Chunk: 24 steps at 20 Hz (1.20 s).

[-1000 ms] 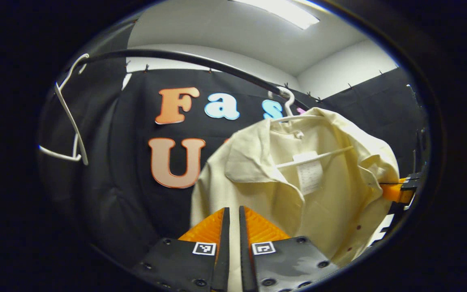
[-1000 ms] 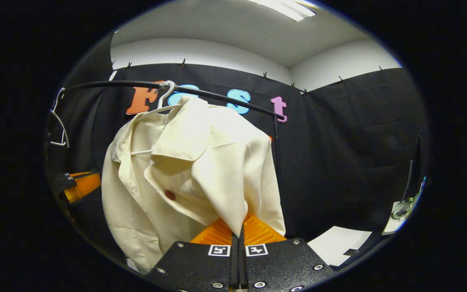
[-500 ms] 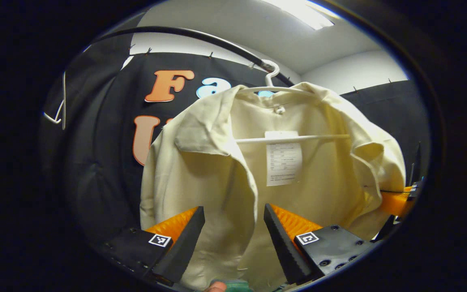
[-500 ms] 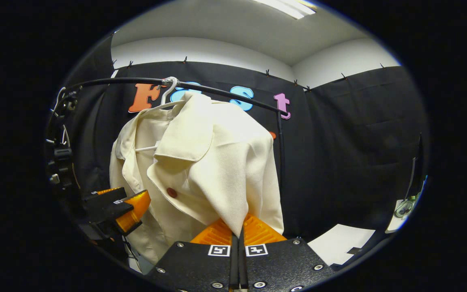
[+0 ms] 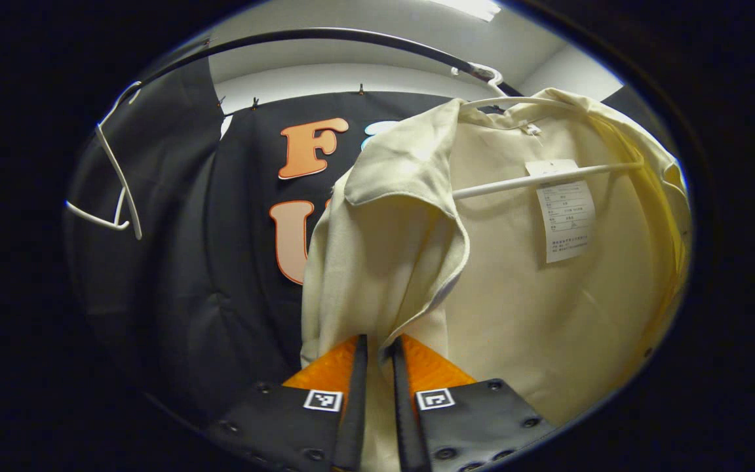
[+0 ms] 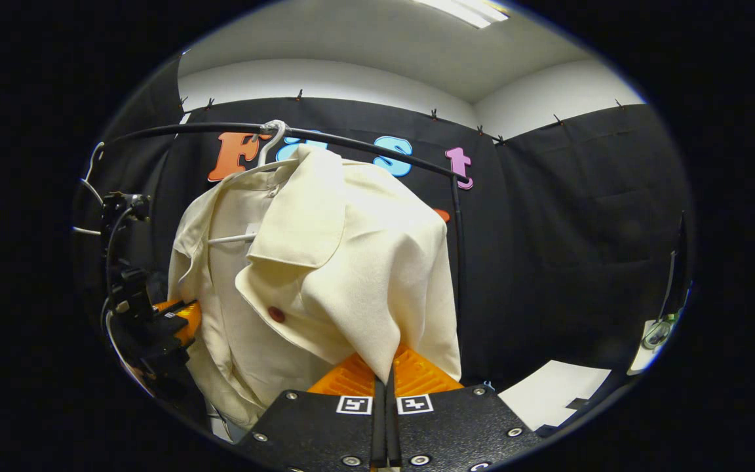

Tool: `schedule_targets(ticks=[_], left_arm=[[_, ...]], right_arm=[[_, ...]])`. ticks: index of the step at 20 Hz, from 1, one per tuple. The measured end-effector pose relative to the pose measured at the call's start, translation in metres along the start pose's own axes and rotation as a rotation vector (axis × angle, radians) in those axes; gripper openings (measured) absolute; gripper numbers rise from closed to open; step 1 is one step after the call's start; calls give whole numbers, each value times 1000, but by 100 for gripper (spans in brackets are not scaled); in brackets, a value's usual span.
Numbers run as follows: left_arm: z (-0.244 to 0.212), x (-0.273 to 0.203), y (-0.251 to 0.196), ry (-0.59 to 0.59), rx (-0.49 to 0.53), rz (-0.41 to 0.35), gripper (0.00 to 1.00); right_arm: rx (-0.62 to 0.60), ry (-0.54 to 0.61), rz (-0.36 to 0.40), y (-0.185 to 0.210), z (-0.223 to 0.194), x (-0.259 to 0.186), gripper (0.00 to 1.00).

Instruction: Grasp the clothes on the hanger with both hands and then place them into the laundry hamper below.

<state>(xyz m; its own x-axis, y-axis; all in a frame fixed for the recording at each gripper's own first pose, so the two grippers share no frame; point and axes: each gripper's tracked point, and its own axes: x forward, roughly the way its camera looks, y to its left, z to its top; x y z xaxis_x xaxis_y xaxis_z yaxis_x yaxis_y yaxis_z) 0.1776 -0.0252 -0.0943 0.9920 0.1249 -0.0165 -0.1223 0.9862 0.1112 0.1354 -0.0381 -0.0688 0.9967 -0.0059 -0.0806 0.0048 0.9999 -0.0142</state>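
Both grippers are pinching the cream shirt (image 5: 548,308), one on each front panel, so that the garment can be drawn off evenly rather than dragged by one side. Left gripper (image 5: 377,351) is nearly closed, its fingers pressing a fold of the front edge just below the lapel, directly ahead of it; the collar and the white hanger (image 5: 548,180) are rising above and to its right, hooked on the black rail (image 5: 325,33). Right gripper (image 6: 385,370) is fully clamped on a hanging corner of the opposite front panel, with the shirt (image 6: 351,262) draping up and to its left toward the hanger hook (image 6: 272,137). In the right gripper view the left gripper (image 6: 181,314) is sitting low at the shirt's far edge. Judging by this, the grasp step looks complete, while lifting the shirt free and lowering it remains; the hamper's place I cannot tell. A spare hanger (image 5: 115,196) is dangling well to the left gripper's left.
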Motion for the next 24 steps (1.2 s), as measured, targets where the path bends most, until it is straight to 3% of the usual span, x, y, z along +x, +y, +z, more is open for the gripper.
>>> schedule_targets(ticks=[2, 3, 5, 10, 20, 21, 24], left_arm=[[7, -8, 10, -2, 17, -25, 10], [15, -14, 13, -16, 22, -37, 12], [37, -22, 23, -67, 30, -35, 6], [81, -46, 49, -147, 103, 8, 7], [194, -39, 126, -359, 170, 211, 7], [201, -37, 128, -374, 172, 207, 7], [175, -33, 96, -284, 129, 53, 7]], right_arm=[[-1, -12, 5, 1, 5, -3, 0], [-7, -22, 0, 0, 8, -4, 0], [-34, -40, -7, -3, 14, -10, 0], [-40, -143, -19, -8, 61, -32, 0], [-97, -302, -111, -64, 170, -55, 0], [-101, -306, -120, -70, 176, -54, 0], [-87, -302, -117, -70, 181, -55, 0]])
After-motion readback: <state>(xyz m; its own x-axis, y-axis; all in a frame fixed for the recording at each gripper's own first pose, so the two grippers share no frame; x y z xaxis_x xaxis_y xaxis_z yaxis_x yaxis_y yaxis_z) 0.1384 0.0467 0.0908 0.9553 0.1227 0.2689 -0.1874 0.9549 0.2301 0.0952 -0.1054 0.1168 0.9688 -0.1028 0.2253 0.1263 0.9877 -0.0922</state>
